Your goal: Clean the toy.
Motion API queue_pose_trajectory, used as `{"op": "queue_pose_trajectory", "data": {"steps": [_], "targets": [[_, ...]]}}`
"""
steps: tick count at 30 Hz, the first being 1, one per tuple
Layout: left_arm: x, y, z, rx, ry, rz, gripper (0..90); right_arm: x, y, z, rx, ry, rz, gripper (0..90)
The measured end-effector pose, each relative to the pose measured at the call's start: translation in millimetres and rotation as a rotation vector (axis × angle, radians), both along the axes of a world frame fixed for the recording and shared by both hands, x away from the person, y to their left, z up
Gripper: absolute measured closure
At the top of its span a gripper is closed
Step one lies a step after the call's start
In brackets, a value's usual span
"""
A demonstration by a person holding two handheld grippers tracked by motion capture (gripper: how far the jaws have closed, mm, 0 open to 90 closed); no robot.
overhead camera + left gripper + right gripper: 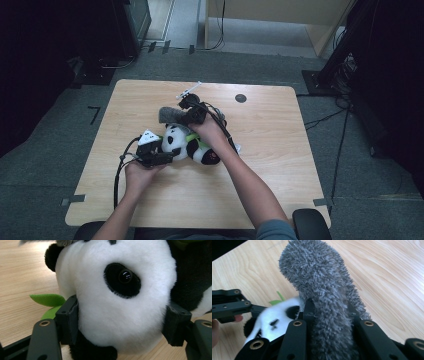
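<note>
A toy panda (187,143) lies on its side near the middle of the wooden table (270,150), its white head toward the person's left and its black-and-white body toward the right, with a strip of green at its neck. The left gripper (167,152) comes in from the left at table level and has the panda's head between its jaws. In the left gripper view the two black pads sit against the white fur on either side of the head (117,302), one eye patch facing the camera, and a pair of green felt leaves (48,302) lies on the wood just beside the left pad; the jaws are pinching the head, spread only as wide as the head itself. The right gripper (187,114) reaches over the panda from the right, the hand (210,131) resting above the toy's body, and clamps a shaggy grey cloth (172,115) that rises just behind the panda's head. In the right gripper view the jaws are pressed nearly together on the lower part of the grey cloth (324,302), whose fuzzy top stands up beyond the jaw tips, while the panda's white face (277,317) and the left gripper's black jaw (229,305) show at the left, low against the table. A small white stick (188,90) and a dark round spot (240,98) lie near the far edge.
</note>
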State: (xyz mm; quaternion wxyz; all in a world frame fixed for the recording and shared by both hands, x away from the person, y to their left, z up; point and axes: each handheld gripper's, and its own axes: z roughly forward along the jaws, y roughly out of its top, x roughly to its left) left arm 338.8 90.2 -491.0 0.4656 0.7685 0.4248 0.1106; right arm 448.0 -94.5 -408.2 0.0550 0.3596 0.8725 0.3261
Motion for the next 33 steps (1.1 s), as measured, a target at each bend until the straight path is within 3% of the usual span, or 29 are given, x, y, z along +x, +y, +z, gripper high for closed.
{"op": "queue_pose_trajectory", "data": {"steps": [4, 7, 17, 25, 29, 33], "targets": [[0.2, 0.2, 0.1, 0.001, 0.007, 0.003, 29.7, 6.5, -18.2, -0.3, -0.074, 0.014, -0.045, 72.1], [0.2, -0.3, -0.2, 0.0, 0.008, 0.006, 29.7, 8.7, -26.8, -0.6, -0.068, 0.033, -0.056, 71.6], [0.5, 0.6, -1.4, -0.011, 0.015, 0.011, 29.5, 7.4, -63.7, 10.6, -0.083, 0.017, -0.113, 73.1], [-0.1, 0.0, -1.5, -0.008, 0.007, 0.008, 28.2, 4.4, -93.7, 12.0, -0.06, 0.03, -0.155, 73.3], [-0.2, -0.2, -1.5, -0.007, 0.004, 0.009, 27.5, 2.1, -101.9, 17.4, -0.058, 0.0, -0.172, 73.4], [-0.3, 0.0, -1.2, -0.009, 0.003, 0.006, 26.6, -0.2, -106.4, 28.2, -0.017, -0.023, -0.176, 73.5]]}}
